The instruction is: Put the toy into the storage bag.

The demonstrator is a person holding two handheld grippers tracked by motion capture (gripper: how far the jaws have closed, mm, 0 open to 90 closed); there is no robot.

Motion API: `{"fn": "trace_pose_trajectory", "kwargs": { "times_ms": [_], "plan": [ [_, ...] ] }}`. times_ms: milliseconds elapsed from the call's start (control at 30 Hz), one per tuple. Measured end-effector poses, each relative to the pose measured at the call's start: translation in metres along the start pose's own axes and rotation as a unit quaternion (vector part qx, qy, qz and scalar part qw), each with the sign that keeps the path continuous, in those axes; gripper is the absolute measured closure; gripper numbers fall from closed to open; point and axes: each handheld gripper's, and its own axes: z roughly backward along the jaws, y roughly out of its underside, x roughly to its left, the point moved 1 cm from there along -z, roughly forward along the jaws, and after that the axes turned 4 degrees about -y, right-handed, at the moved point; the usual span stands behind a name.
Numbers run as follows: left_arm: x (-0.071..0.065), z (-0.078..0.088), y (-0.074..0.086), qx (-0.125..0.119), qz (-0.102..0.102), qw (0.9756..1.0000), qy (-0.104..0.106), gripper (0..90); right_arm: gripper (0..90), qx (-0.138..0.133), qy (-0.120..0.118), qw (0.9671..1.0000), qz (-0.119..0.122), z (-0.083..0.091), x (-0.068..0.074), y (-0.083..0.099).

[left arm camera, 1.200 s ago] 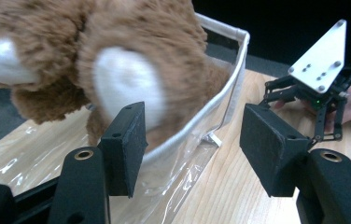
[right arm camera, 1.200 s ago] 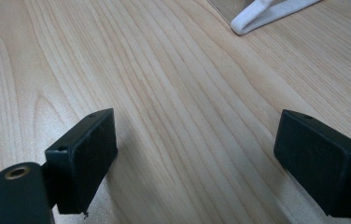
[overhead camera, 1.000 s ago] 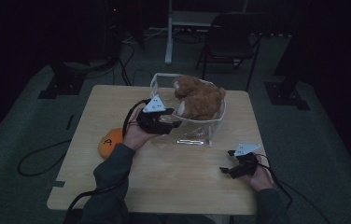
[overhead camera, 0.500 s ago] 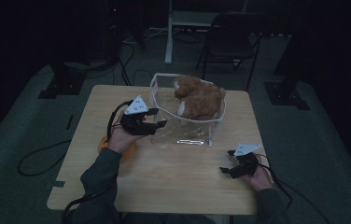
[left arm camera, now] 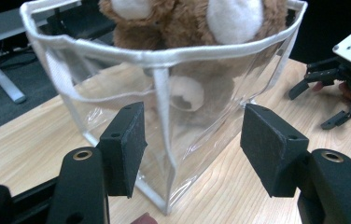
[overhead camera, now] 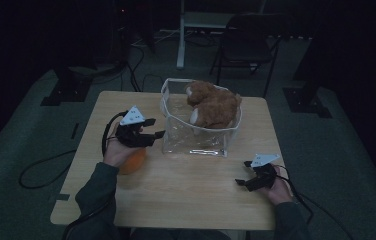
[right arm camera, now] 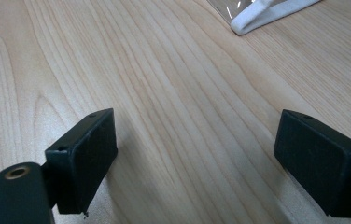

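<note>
A brown plush bear fills the clear bag on the bench. The left claw hovers open just beside the bag, above an orange ball. The right claw rests open well apart.

A see-through bag stands upright on the far middle of the table. It is made of clear plastic with white cloth strips along its top rim and down its corners. The top is open. One corner of it shows close up in the left gripper view.

A plush bear sits inside the bag. It is fluffy and brown with white patches. Its top part sticks out above the rim, and the rest shows through the clear wall.

An orange ball lies on the table near the bag's left side, partly hidden under a hand.
</note>
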Motion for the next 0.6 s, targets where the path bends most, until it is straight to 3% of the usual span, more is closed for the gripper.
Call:
{"fn": "trace_pose_trajectory", "kwargs": {
  "times_ms": [600],
  "plan": [
    [0.021,0.018,0.033,0.007,0.040,0.9987,-0.031,39.6,12.6,0.000,0.001,1.0000,0.000,0.000,0.000,0.000]
  ]
}}
